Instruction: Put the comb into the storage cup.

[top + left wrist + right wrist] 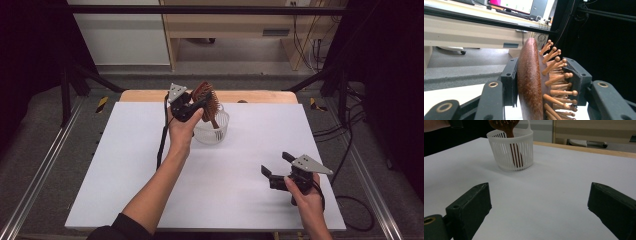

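A brown wooden hairbrush (206, 101) with peg bristles stands handle-down in a small white slatted basket (212, 128) at the back middle of the white table. My left gripper (192, 106) is shut on the brush's head; in the left gripper view the jaws clamp the dark back and bristle side of the hairbrush (532, 82). My right gripper (276, 164) rests open near the table's front right, nothing between its jaws. In the right gripper view the basket (512, 151) stands ahead with the brush handle (514, 152) inside it.
The white table sheet (150, 170) has a wooden edge (260, 96) at the back. Metal rails (35, 170) flank the table on both sides. Cables (350, 200) trail off to the right. A desk with a monitor (519, 5) lies beyond.
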Demonstrator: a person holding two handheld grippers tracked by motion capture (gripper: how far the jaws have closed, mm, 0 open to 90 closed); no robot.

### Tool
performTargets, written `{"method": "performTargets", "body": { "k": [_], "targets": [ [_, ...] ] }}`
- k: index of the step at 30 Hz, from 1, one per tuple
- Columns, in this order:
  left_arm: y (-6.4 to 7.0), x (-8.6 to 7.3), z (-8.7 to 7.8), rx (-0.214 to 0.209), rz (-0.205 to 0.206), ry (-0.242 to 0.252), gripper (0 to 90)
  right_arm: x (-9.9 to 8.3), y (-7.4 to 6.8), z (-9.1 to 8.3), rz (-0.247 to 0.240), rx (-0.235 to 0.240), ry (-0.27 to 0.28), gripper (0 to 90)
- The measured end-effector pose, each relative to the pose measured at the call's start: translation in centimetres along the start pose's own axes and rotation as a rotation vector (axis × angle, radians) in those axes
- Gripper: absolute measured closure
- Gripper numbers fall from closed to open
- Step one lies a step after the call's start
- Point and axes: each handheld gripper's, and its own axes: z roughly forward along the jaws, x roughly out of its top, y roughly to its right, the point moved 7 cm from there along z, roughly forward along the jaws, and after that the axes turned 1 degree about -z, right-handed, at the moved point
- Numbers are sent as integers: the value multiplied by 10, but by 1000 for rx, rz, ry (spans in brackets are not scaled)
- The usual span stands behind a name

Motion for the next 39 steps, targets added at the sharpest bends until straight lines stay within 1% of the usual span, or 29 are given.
{"method": "performTargets", "body": {
  "k": [11,12,16,21,29,39],
  "targets": [
    [-20,-3,-14,-2,6,-33,481,0,-3,3,-2,7,-6,55],
    [-21,-3,-14,-4,2,-34,479,0,-3,3,-2,7,-7,54],
    [-25,-4,-16,-4,23,-46,467,-1,-4,3,-1,7,-9,55],
    [-28,-5,-16,-9,25,-48,461,-1,-4,4,-1,8,-10,55],
    [-34,-6,-18,-6,13,-53,450,-1,-4,4,-3,9,-12,55],
    [-45,-10,-21,11,-2,-58,434,-2,-5,5,-3,14,-19,55]
  ]
}}
